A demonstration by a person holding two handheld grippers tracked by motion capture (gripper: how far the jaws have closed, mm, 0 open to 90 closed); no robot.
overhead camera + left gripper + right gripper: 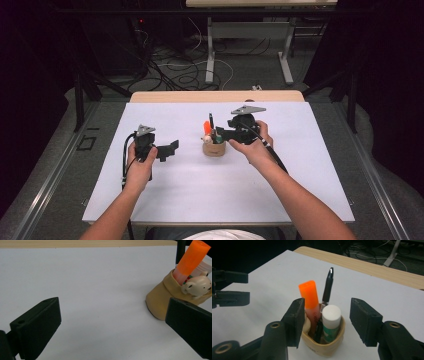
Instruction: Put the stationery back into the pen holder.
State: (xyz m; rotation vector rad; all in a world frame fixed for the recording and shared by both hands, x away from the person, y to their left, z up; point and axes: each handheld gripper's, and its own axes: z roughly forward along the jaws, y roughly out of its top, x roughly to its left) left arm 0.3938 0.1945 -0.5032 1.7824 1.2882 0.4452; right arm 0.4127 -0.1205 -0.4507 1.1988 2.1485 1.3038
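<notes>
The right gripper (325,322) hangs just over the cup (324,346), its jaws partly open with the glue stick (331,322) between them, not squeezed. The left gripper (170,149) sits wide open at the cup's nine o'clock, holding nothing.

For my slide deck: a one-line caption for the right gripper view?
Right gripper, open, above a tan holder with orange highlighter, black pen and glue stick.

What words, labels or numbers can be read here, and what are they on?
Nothing reads clearly.
Orange highlighter: a line of print runs down its barrel, too blurred to read.
Tan pen cup: faint marks low on its wall, too small to read.
White-capped glue stick: a green label, with no legible letters.
</notes>
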